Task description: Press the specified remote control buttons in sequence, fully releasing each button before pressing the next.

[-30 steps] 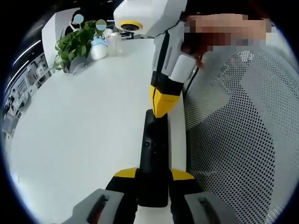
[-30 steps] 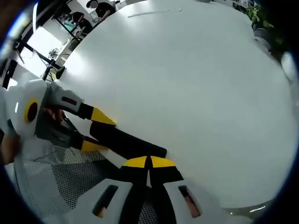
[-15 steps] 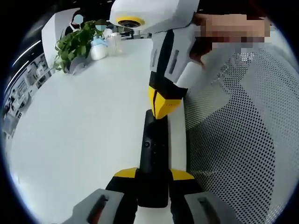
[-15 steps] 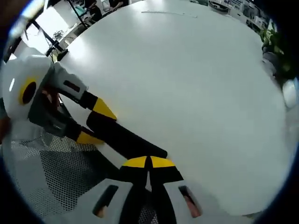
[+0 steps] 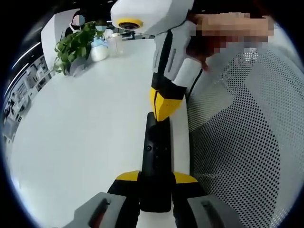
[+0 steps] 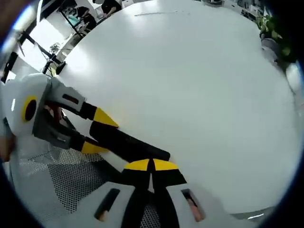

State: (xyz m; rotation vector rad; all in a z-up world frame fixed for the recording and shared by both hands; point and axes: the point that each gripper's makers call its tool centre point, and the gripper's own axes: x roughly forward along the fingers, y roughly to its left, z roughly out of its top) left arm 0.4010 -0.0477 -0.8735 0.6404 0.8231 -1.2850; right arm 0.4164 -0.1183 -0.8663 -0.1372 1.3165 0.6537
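Clamped between the yellow-tipped jaws of the left gripper point(image 5: 156, 183): a long, slim, matte black remote control point(image 5: 156, 161) lying on the smooth white table point(image 5: 85, 128), no legible markings. At the remote's far end, the right gripper point(image 5: 164, 114), jaws pinched together, tip touching it. Beside the remote, a white perforated mesh surface point(image 5: 242, 142). Far beyond, a leafy potted plant point(image 5: 73, 47).

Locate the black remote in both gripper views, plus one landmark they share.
Left gripper view: the remote runs up the lower centre, its near end clamped by the left gripper.
Right gripper view: it lies slantwise at lower left, from the left gripper to the right gripper.
Shared landmark: the potted plant, upper left there, upper right edge here.
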